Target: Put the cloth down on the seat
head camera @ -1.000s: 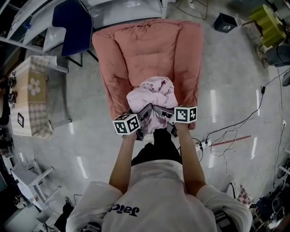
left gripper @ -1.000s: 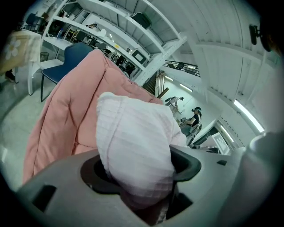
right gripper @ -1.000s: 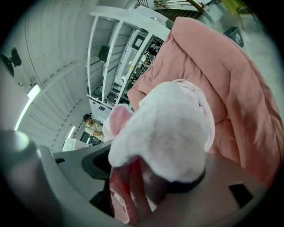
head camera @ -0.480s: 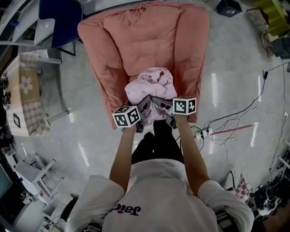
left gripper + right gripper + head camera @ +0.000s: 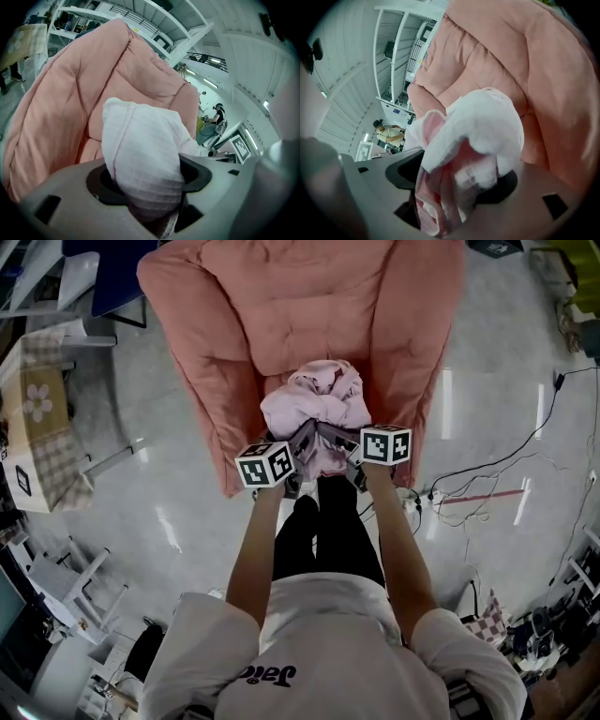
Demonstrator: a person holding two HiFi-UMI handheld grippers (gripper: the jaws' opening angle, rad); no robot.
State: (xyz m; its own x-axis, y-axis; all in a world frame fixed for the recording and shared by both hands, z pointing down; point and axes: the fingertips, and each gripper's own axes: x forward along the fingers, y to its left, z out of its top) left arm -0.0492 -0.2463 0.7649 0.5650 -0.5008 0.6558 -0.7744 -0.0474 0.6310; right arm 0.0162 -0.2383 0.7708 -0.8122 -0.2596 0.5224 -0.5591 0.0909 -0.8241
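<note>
Pale pink cloth (image 5: 314, 409) — bunched, crumpled.

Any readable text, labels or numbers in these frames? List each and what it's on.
"Jaic": dark print on the back of the person's white T-shirt; the letters sit in a fold, so this reading is unsure.
Black-and-white square-marker cubes, left and right: patterns only, no letters.
Square marker on the checked beige box: pattern only.
Nothing else is readable.
</note>
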